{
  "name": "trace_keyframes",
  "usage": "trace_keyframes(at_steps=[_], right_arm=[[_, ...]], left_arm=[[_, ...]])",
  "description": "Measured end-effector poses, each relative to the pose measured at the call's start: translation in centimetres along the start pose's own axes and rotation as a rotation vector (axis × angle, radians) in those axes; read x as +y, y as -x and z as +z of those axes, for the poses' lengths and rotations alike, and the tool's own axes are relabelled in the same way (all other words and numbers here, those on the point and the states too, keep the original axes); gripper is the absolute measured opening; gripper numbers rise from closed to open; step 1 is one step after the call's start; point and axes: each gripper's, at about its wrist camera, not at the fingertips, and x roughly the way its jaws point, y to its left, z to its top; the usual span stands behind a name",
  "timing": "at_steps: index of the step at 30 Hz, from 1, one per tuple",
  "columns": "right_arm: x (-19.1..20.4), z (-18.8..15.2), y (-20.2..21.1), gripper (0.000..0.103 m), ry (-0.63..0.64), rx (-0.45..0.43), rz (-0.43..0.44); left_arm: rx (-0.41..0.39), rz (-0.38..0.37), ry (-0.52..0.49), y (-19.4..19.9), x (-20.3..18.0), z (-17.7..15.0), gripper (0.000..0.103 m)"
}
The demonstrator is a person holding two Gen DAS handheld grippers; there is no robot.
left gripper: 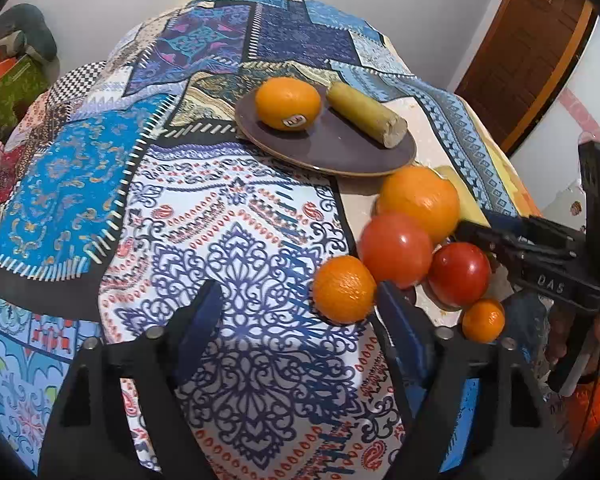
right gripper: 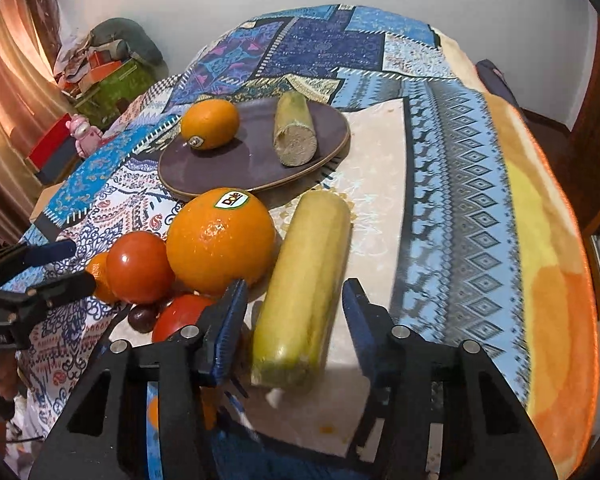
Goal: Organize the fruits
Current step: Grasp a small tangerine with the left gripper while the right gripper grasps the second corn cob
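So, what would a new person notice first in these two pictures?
Probably the pile of fruit near the grippers: a big stickered orange with red tomatoes beside it. In front of the open right gripper lies a long yellow-green stalk piece. Further back, a dark plate holds another orange and a shorter stalk piece.

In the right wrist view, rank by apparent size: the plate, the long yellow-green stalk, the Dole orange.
1. plate
2. long yellow-green stalk, nearer the camera, so unsure against the plate
3. Dole orange
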Motion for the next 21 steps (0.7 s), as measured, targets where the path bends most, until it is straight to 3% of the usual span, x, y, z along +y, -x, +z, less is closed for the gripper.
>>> trace_keyframes(at_steps=[2,4,8,12,15,21], right_arm=[[-0.2,-0.1,0.1,0.045,0.003,0.003,-0.002],[-0.5,-0.4,0.1,0.045,-0.006,0.011,0.009],[-0.6,-1.0,0.2,0.037,-0.005,0.026,0.019],[-1.1,-1.5,1.0,0.032,-0.006,0.021,0.011],[-1.6,-2.0,1.7,0.032,0.003,0.029,0.006],[-1.4,-1.2,0.9,0.033,0.049,0.083,0.003]], left_arm=[[0.003,-0.021,-0.007,-0.2,-0.3,-0.1,0.067],[0.016,-0.040,-0.022,-0.7,-0.9,0.0,0.055],[0.027,-0.088,-0.031,-0.9,-1.5,-0.1,0.036],[0.017,-0.074,-0.042,-0.6,-1.6,-0.1,0.035],[-0.004,-0.022,-0.051,0.1,-1.2,-0.1,0.035],[-0.012,-0.001,-0.022,0.6,0.4,0.6,0.035]])
